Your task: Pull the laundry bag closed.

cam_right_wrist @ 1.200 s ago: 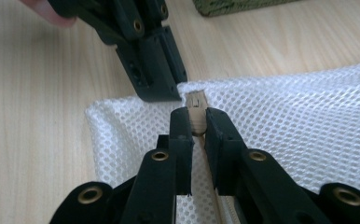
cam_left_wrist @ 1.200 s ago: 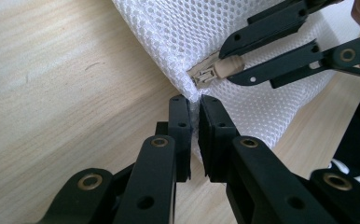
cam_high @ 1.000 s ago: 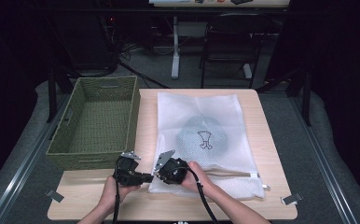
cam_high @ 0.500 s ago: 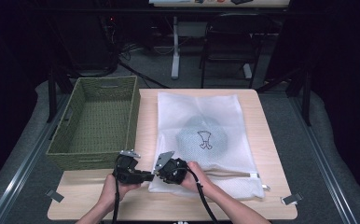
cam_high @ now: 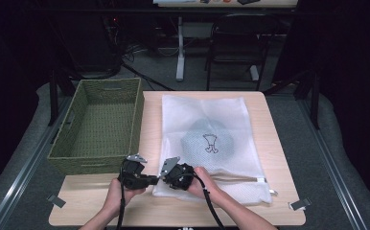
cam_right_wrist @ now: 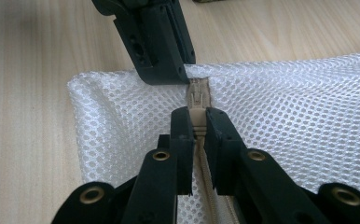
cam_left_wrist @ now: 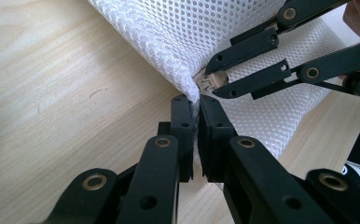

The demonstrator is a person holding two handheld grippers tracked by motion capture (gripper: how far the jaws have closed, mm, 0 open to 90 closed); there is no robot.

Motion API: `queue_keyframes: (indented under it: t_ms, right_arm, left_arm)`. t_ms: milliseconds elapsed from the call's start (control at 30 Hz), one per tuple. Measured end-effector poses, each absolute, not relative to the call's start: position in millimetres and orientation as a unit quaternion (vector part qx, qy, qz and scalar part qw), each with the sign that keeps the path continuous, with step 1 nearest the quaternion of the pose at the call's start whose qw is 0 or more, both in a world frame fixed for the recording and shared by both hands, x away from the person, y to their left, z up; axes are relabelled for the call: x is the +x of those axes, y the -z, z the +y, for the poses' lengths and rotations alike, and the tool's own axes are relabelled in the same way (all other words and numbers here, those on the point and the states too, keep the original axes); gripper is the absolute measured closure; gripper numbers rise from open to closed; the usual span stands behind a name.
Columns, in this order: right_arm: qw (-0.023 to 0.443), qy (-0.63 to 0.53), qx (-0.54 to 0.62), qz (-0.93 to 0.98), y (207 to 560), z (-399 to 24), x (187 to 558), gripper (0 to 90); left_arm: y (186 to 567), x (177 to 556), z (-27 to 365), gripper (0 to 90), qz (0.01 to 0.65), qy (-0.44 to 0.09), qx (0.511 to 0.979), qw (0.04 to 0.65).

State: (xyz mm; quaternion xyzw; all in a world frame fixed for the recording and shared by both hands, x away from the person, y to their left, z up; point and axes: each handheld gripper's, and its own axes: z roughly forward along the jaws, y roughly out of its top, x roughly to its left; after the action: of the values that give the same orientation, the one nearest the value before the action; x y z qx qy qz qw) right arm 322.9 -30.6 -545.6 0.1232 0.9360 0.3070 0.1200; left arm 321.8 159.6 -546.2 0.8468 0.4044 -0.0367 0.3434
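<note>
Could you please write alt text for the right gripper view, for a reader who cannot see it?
The right tool is shut on the beige zipper pull at the corner of a white mesh bag lying on a pale wooden table. Just beyond, the left tool pinches the bag's edge.

The high view hangs above the near edge of the counter [cam_high: 149,120], looking forward and down, far enough off to take in all four edges, the floor and the chair legs beyond. The left gripper view rides close on the left hand-held gripper [cam_left_wrist: 197,135], low over the counter's near edge, looking across at the corner of the mesh bag [cam_left_wrist: 178,37]. The right gripper view sits just as close on the right hand-held gripper [cam_right_wrist: 197,128], facing the opposite way. All three share that near-left corner of the bag, and each gripper view shows the other gripper's jaws.
</note>
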Motion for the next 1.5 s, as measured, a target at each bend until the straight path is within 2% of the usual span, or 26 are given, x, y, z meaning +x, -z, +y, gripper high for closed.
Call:
queue_keyframes:
  t_ms: [1500]
  right_arm:
    - [0.130,-0.261,0.129,0.948,547,-53,323,82.0]
  left_arm:
    - [540,324,165,85.9,0.402,0.018,0.846,0.350]
